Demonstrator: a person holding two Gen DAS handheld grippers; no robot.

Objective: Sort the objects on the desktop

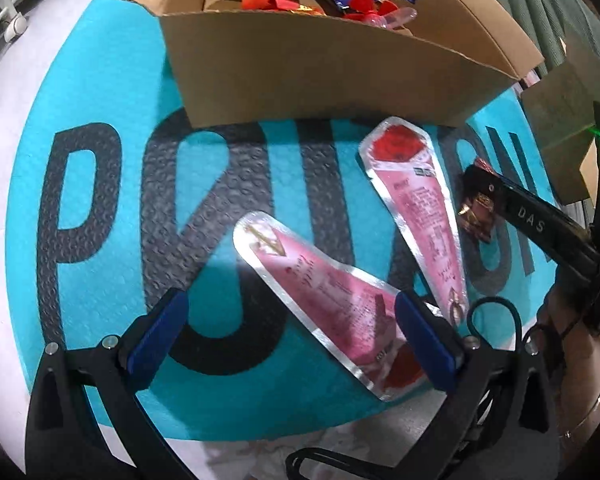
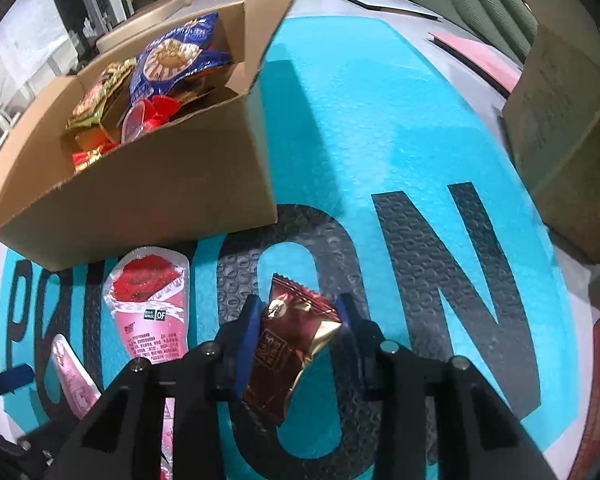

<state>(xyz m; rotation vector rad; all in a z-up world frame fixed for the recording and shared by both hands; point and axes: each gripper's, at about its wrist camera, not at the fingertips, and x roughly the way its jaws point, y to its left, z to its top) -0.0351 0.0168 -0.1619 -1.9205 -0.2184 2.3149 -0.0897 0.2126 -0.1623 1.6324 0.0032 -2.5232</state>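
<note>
Below our left gripper (image 1: 292, 336), whose blue-padded fingers stand wide apart and empty, a pink cone-shaped foil packet (image 1: 332, 312) lies flat on the teal foam mat (image 1: 100, 92); a second pink packet (image 1: 416, 208) lies beside it, near the open brown cardboard box (image 1: 320, 76). Through the right wrist camera, our right gripper (image 2: 298, 340) pinches a small dark-red and gold foil sachet (image 2: 292, 340) over the mat's black lettering.
</note>
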